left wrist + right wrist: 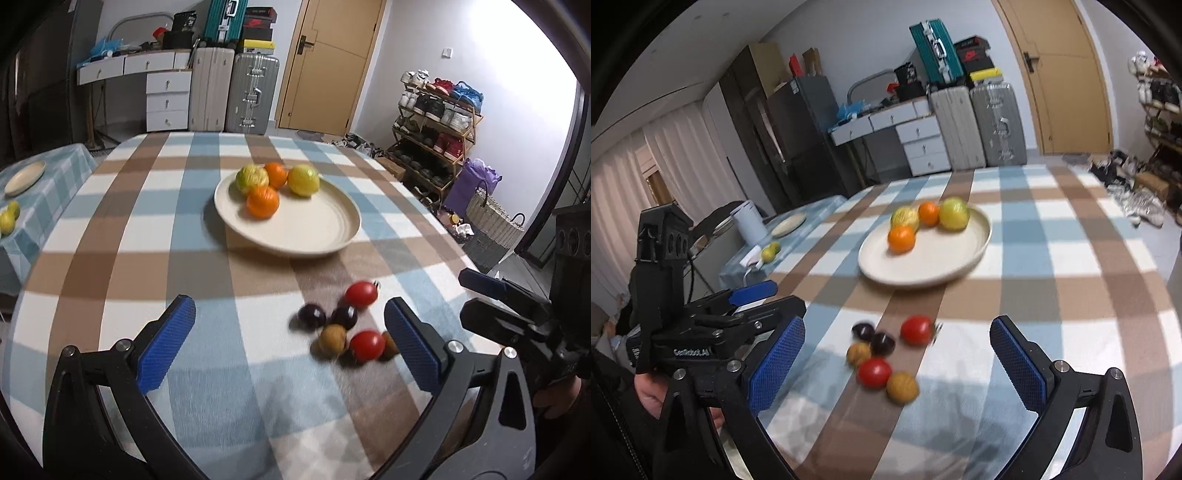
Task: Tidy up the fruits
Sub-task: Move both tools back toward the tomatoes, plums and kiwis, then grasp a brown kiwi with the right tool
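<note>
Both grippers mine, jaws spread wide, nothing held: left gripper (pixel 290 345), right gripper (pixel 897 360). Landmark: cream plate (pixel 314 229), holding two oranges and two yellow-green citrus at its far side. Small-fruit cluster (pixel 345 328) on checked cloth, near side of plate, between it and grippers: two red, two dark, two brown. Judgement: take outermost red fruit (pixel 916 329) first, close gently, round things roll. Motion blur hides fruit identity; one brown piece partly behind left finger.
</note>
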A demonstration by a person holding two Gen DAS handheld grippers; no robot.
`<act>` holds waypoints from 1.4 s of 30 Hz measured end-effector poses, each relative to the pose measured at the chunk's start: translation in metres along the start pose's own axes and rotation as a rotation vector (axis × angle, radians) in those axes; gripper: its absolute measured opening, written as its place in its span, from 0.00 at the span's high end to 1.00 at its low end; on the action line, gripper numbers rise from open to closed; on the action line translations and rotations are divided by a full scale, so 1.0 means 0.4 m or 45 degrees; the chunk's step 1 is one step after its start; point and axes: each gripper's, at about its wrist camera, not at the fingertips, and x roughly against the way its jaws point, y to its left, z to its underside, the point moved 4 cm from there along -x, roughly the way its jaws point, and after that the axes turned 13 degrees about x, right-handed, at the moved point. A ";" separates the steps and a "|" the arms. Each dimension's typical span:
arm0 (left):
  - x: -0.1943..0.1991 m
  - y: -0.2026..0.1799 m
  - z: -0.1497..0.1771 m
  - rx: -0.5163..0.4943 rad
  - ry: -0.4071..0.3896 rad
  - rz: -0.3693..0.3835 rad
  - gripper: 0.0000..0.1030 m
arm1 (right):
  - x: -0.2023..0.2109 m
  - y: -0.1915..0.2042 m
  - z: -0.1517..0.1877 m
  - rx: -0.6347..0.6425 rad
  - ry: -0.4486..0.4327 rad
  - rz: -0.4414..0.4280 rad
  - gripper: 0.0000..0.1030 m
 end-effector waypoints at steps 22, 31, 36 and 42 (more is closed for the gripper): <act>-0.022 0.046 0.085 -0.002 0.090 -0.028 0.01 | -0.090 0.031 0.118 0.049 0.211 -0.036 0.25; -0.034 0.041 0.078 0.007 0.101 -0.021 0.01 | -0.115 0.033 0.125 0.049 0.258 -0.061 0.58; -0.040 0.035 0.074 0.005 0.104 -0.007 0.01 | -0.123 0.014 0.131 -0.007 0.280 -0.058 0.74; -0.060 0.030 0.067 0.030 0.135 0.028 0.01 | -0.107 0.009 0.130 -0.010 0.242 -0.076 0.74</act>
